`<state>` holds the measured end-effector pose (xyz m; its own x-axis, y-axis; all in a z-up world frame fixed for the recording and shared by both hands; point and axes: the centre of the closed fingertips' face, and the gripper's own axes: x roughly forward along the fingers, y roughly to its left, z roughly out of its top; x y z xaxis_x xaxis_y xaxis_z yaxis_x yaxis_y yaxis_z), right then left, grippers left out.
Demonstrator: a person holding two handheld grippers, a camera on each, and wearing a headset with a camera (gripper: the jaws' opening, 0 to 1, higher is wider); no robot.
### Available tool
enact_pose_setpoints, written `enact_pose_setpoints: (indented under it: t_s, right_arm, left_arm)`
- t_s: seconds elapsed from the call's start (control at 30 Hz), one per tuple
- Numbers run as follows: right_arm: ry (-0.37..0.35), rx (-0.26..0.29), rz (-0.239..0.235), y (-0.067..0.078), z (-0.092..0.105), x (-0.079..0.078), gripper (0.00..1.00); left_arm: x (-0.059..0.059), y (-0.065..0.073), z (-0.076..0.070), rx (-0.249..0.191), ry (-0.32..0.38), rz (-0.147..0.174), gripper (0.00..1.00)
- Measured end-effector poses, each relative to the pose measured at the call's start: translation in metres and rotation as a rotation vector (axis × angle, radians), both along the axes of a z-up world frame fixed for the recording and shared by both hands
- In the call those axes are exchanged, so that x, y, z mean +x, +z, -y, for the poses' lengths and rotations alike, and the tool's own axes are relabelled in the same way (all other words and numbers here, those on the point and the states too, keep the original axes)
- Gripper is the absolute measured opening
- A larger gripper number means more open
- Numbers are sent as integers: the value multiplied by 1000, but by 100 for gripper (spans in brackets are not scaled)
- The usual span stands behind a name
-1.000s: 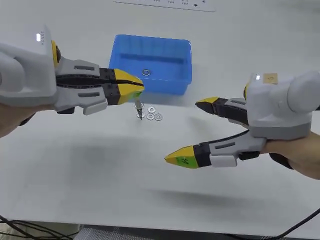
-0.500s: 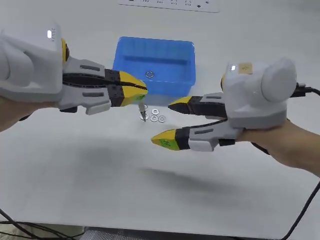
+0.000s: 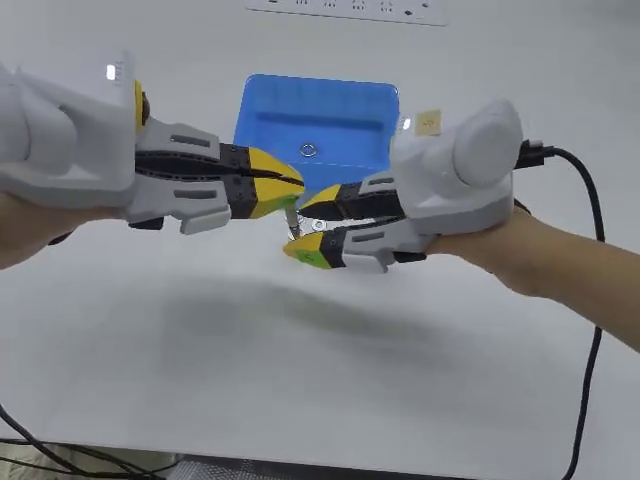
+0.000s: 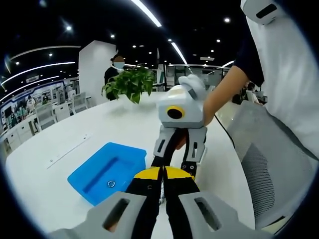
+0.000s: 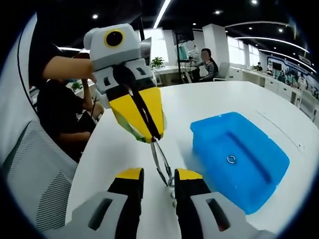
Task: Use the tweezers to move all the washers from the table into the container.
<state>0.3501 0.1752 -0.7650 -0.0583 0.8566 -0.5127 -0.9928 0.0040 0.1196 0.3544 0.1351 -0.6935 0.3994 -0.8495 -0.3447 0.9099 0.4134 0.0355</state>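
Observation:
My left gripper (image 3: 292,187) comes in from the left, shut on thin metal tweezers (image 3: 292,222) that hang point-down over the white table. My right gripper (image 3: 300,227) reaches in from the right, open, with one jaw on each side of the tweezers. In the right gripper view the tweezers (image 5: 160,162) run from the left gripper (image 5: 145,135) down into the gap of my right gripper (image 5: 158,174). The blue container (image 3: 260,110) stands just behind, with one washer (image 3: 309,151) inside. A washer (image 3: 318,226) on the table peeks out between the right jaws; the others are hidden.
A power strip (image 3: 350,8) lies at the table's far edge. A black cable (image 3: 590,300) trails from the right gripper. The person's body and a mesh chair (image 4: 269,169) are close behind. A potted plant (image 4: 129,84) and seated people are far off.
My right gripper has moved left to the tweezers and its jaws have narrowed around them. The left gripper has stayed almost still with the tweezers.

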Motion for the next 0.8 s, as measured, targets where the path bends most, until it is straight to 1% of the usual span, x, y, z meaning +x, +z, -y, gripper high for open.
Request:
enact_pose_setpoints:
  t_s: [0.13,0.2,0.23,0.3,0.4,0.57,0.6,0.63,0.67,0.7,0.73,0.8]
  right_arm:
    - [56,-28,26,-3,-4,0,19]
    - [78,-40,51,-3,-4,1,17]
    - [82,-42,52,-3,-4,1,16]
    - [107,-51,73,-4,-3,2,13]
    - [150,-61,102,-4,-2,0,12]
    - [157,-66,93,-4,-3,1,10]
    - [156,-66,92,-4,-3,2,10]
    - [158,-65,96,-5,-3,1,10]
    - [161,-65,104,-5,-3,2,10]
    - [160,-66,107,-5,-3,2,10]
    - [161,-68,108,-5,-3,2,10]
    - [161,-68,110,-5,-3,1,10]
  left_arm:
    - [0,0,2,7,-11,0,5]
    - [0,0,3,10,-16,-1,5]
    - [0,-1,3,10,-18,0,5]
    - [-2,-1,4,11,-27,-2,5]
    - [-3,-2,5,16,-38,1,5]
    - [-2,-3,2,22,-33,2,5]
    - [-2,-3,1,21,-31,0,5]
    - [-1,-4,0,15,-25,-10,5]
    - [-1,-4,-1,14,-23,-9,5]
    - [0,-5,-2,8,-13,-15,5]
    - [-1,-6,-2,3,-5,-29,6]
    - [-2,-5,-2,3,-5,-22,6]
